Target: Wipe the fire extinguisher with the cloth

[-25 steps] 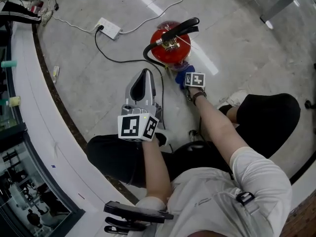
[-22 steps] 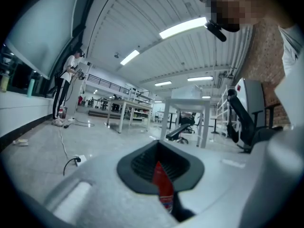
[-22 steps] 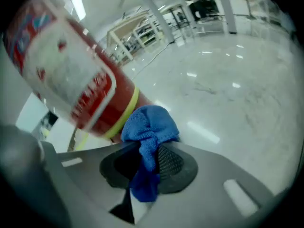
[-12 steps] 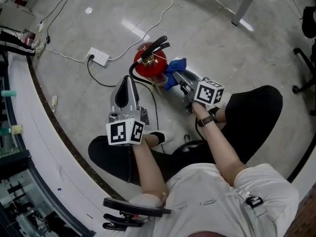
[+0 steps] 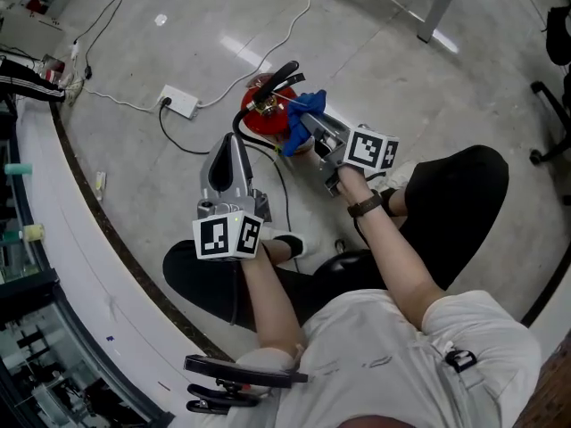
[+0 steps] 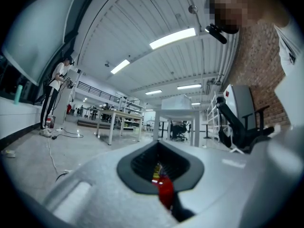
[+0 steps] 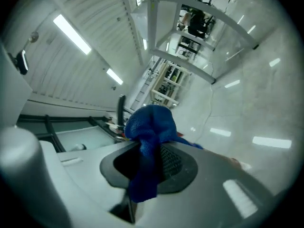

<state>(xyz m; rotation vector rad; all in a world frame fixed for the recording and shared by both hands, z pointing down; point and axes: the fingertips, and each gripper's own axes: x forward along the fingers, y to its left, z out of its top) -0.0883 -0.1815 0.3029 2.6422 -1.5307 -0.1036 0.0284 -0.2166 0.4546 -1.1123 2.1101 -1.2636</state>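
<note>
Right gripper (image 5: 314,135) clenched on blue cloth (image 5: 300,112), cloth pressed against top of red fire extinguisher (image 5: 261,119) upright on floor (image 5: 178,43). Left gripper (image 5: 235,143) closed, holding nothing, tip near extinguisher's black hose (image 5: 239,130).

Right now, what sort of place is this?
Probably a large open workshop or lab hall: long white tables and an office chair on a polished, stone-like floor, strip lights overhead, and a power strip with trailing cables.
</note>
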